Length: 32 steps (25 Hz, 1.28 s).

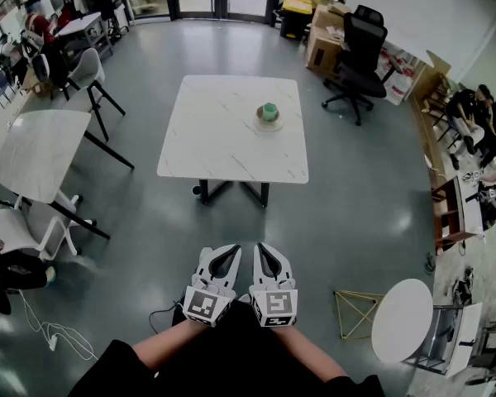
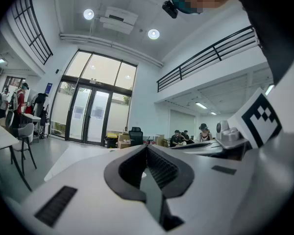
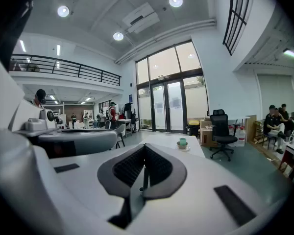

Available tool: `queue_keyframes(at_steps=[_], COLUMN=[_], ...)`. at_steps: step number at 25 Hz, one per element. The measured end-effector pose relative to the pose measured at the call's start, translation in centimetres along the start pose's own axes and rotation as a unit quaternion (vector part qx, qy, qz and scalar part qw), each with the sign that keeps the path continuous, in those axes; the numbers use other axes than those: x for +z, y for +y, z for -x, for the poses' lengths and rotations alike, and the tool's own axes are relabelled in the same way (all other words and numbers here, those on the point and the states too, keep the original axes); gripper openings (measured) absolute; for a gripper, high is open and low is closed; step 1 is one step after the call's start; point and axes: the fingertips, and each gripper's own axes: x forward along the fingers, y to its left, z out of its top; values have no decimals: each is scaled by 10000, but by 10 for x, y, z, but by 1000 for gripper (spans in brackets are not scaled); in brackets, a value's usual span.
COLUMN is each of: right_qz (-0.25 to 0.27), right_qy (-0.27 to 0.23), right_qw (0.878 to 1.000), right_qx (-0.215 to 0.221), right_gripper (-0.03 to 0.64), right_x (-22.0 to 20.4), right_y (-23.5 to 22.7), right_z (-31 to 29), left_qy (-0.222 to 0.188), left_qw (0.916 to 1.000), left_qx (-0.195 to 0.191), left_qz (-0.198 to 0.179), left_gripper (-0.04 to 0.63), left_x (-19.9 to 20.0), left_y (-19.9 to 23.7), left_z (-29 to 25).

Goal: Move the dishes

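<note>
Standing well back from the white bench (image 1: 223,131), the person holds the left claw (image 1: 229,251) and the right claw (image 1: 264,251) side by side, low and close to the body, both aimed toward it. Each claw is closed to nothing. In both gripper views the ribbed pads meet at the tips, with only the hollow behind them open and no object inside. This looks like a carrying posture for the approach, since bare floor (image 1: 331,213) lies between the person and the work.

The dishes are a green cup (image 1: 269,112) standing upright on a small saucer (image 1: 269,126). They sit on the bench's far right part, near its right edge, well apart from both claws. The right gripper view shows the pair just above its jaw tips, so that claw seems better lined up for the pick. An office chair (image 1: 355,48) stands beyond the bench on that side, clear of the route. The task appears barely begun. Walking closer and spreading a claw come first.
</note>
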Motion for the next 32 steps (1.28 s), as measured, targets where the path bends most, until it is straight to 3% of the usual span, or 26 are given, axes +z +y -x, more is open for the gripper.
queue_keyframes(at_steps=[7,16,20,25,32], right_qz=[-152,-246,-100,467,226], right_qy=[96,466,453,243,262], right_qw=[9996,9985,9985,9966,9954], right_qx=[208,-160,-288,-628,-893], right_gripper=[17,17,17,17,17], right_x=[-14,-18,6,48,70], right_y=[8,-20,-36,-54,-73], right_z=[-31,-103,-155,-214,-276], left_qy=[29,49,38,104,-271], left_qw=[9997,9987,9986,9989,9982], left_qx=[-228,-493,-502,-467,-500], left_qz=[-17,128,162,-25,-174], left_gripper=[17,17,17,17,18], left_x=[-22,-20,-5,13,43], left_y=[15,64,103,157,218], left_z=[-13,-77,-119,-167,-210])
